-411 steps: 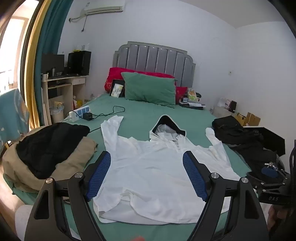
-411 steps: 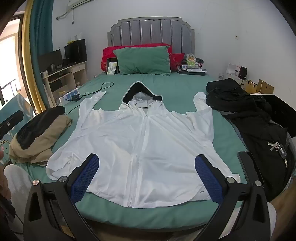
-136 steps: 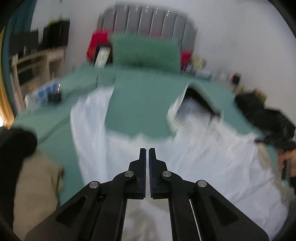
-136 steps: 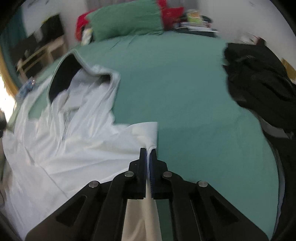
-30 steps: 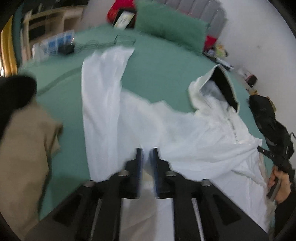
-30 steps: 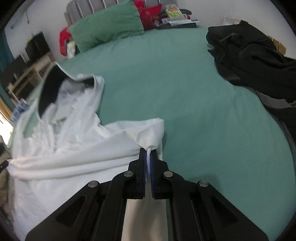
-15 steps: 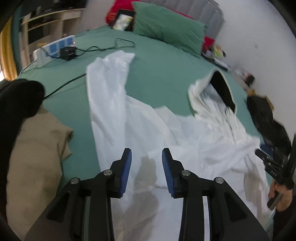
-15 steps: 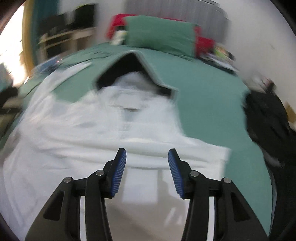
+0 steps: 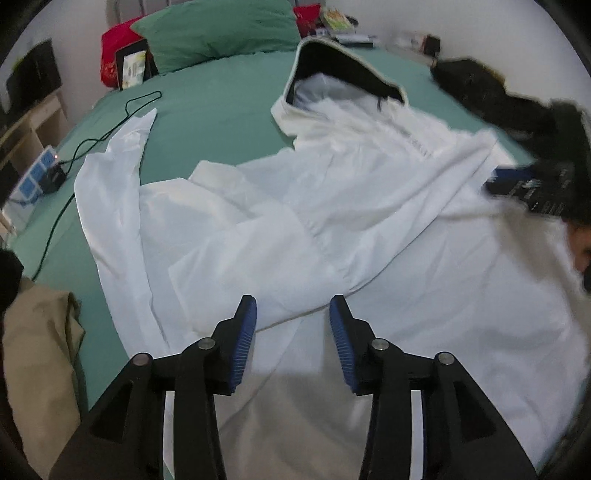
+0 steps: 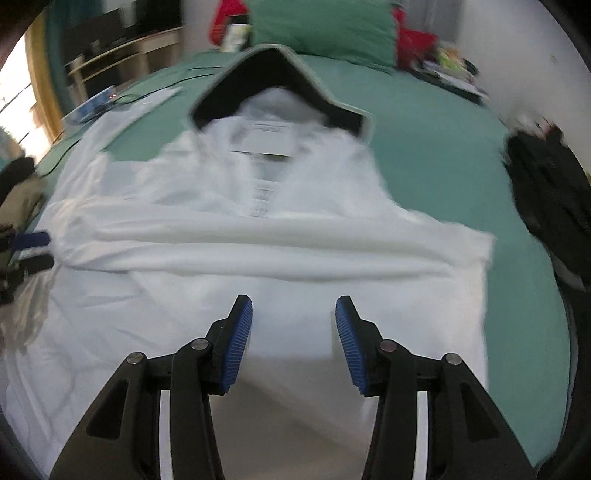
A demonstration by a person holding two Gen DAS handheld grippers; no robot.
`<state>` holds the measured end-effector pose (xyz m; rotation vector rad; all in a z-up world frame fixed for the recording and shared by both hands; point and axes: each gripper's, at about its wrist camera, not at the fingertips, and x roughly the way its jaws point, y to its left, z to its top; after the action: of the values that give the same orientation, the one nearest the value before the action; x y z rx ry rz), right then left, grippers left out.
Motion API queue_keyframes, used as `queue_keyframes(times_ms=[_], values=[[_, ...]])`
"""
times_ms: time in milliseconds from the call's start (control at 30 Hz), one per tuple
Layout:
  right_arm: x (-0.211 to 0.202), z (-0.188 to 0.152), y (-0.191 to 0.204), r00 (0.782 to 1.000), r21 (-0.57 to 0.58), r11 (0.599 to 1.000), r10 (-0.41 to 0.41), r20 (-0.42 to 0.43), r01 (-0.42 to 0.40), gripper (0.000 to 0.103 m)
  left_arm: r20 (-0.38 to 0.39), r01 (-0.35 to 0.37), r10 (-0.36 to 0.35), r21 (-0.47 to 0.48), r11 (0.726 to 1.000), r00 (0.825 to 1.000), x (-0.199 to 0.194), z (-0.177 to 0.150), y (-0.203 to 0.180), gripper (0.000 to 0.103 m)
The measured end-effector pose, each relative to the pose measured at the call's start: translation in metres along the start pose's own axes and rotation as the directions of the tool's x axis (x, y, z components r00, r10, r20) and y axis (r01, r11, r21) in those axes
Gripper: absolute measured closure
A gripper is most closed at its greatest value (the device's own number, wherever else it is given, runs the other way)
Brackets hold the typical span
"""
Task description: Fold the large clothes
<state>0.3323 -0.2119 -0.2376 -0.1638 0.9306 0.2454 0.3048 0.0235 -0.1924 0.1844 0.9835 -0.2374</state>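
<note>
A white hooded jacket lies front up on the green bed, its dark-lined hood toward the pillows. One sleeve lies folded across the chest as a band. The other sleeve stretches out along the bed toward the pillows. My left gripper is open and empty over the jacket's lower left part. My right gripper is open and empty over the jacket's lower middle; it also shows at the right edge of the left wrist view. The left gripper shows at the left edge of the right wrist view.
A tan and black clothes pile lies at the bed's left edge. Black clothes lie on the right side. A power strip and cable lie at the far left. A green pillow and red cushions stand at the headboard.
Both grippers opened and let go of the jacket. The right gripper swung left from the bed's right side to above the jacket's middle, leaving the sleeve folded across the chest.
</note>
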Motion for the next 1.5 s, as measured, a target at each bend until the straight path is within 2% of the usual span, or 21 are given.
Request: queue_keyframes(times_ms=[100,133,167,200,233,333,433,600,633,700,733,833,867,933,1033,1167,1233,1333,1433,1500], values=[[0.006,-0.007,-0.023,0.999,0.051,0.999,-0.005,-0.041,0.007,0.056,0.004,0.015,-0.015,0.021,1.0,1.0,0.006,0.003,-0.005,0.059],[0.009,-0.012,-0.03,0.998,0.058,0.998,0.002,-0.055,0.001,0.056,0.01,0.022,-0.022,0.029,0.999,1.0,0.006,0.005,-0.006,0.062],[0.009,-0.015,-0.032,0.999,0.055,0.998,0.007,-0.053,-0.005,0.056,0.027,0.028,-0.029,0.034,0.999,0.999,0.004,0.007,-0.007,0.072],[0.008,-0.018,-0.033,0.999,0.044,0.999,0.012,-0.039,-0.01,0.056,0.057,0.019,-0.021,0.035,0.999,0.998,-0.001,0.009,-0.007,0.101],[0.006,-0.021,-0.033,0.999,0.022,1.0,0.009,-0.03,-0.009,0.056,0.08,0.004,-0.007,0.033,0.999,0.997,-0.008,0.011,-0.006,0.103],[0.004,-0.026,-0.03,1.0,-0.031,0.999,-0.007,-0.018,0.007,0.056,0.163,-0.032,0.029,0.015,0.999,0.986,-0.028,0.021,0.0,0.103],[0.003,-0.03,-0.028,1.0,-0.067,0.998,-0.011,-0.018,0.01,0.056,0.226,-0.029,0.041,-0.052,0.998,0.973,-0.046,0.038,0.014,0.103],[-0.005,-0.041,-0.026,0.999,-0.136,0.991,-0.013,-0.045,0.006,0.056,0.229,0.038,-0.005,-0.141,0.989,0.974,-0.059,0.063,0.037,0.103],[-0.007,-0.043,-0.026,0.999,-0.148,0.989,-0.01,-0.053,0.002,0.056,0.208,0.043,-0.01,-0.155,0.987,0.978,-0.057,0.066,0.042,0.103],[-0.01,-0.045,-0.028,0.998,-0.157,0.988,0.001,-0.069,-0.012,0.056,0.119,0.052,-0.03,-0.186,0.981,0.992,-0.04,0.071,0.05,0.103],[-0.011,-0.046,-0.029,0.998,-0.153,0.988,0.009,-0.067,-0.019,0.056,0.044,0.038,-0.029,-0.221,0.974,0.999,-0.022,0.07,0.059,0.103],[-0.009,-0.044,-0.033,0.998,-0.123,0.992,0.029,-0.062,-0.037,0.056,-0.066,-0.035,0.016,-0.298,0.954,0.998,0.01,0.055,0.083,0.102],[-0.01,-0.042,-0.034,0.998,-0.105,0.994,0.038,-0.056,-0.043,0.056,-0.077,-0.041,0.018,-0.32,0.946,0.997,0.016,0.049,0.089,0.1],[-0.012,-0.037,-0.038,0.999,-0.061,0.997,0.044,-0.028,-0.045,0.056,-0.082,-0.053,0.026,-0.35,0.935,0.996,0.019,0.038,0.098,0.084],[-0.015,-0.028,-0.042,0.999,-0.001,1.0,0.031,-0.007,-0.031,0.056,-0.018,-0.039,0.035,-0.365,0.93,0.999,0.007,0.033,0.102,0.071],[-0.02,-0.016,-0.032,0.999,0.035,0.999,-0.036,-0.006,0.036,0.056,0.034,0.015,-0.004,-0.351,0.936,0.999,-0.005,0.031,0.099,0.07],[-0.024,-0.01,-0.022,0.998,0.045,0.998,-0.053,-0.015,0.054,0.056,0.044,-0.006,0.022,-0.342,0.94,0.999,-0.01,0.033,0.096,0.07],[-0.034,0.001,0.003,0.997,0.026,0.996,-0.081,-0.011,0.081,0.055,0.078,-0.029,0.063,-0.37,0.928,0.995,-0.032,0.038,0.103,0.07],[-0.048,0.014,0.031,0.996,0.011,0.996,-0.093,0.017,0.093,0.05,0.165,-0.028,0.099,-0.388,0.921,0.981,-0.066,0.041,0.111,0.07],[-0.059,0.024,0.053,0.996,0.011,0.997,-0.079,0.051,0.078,0.048,0.223,-0.061,0.155,-0.379,0.923,0.962,-0.09,0.042,0.114,0.07]])
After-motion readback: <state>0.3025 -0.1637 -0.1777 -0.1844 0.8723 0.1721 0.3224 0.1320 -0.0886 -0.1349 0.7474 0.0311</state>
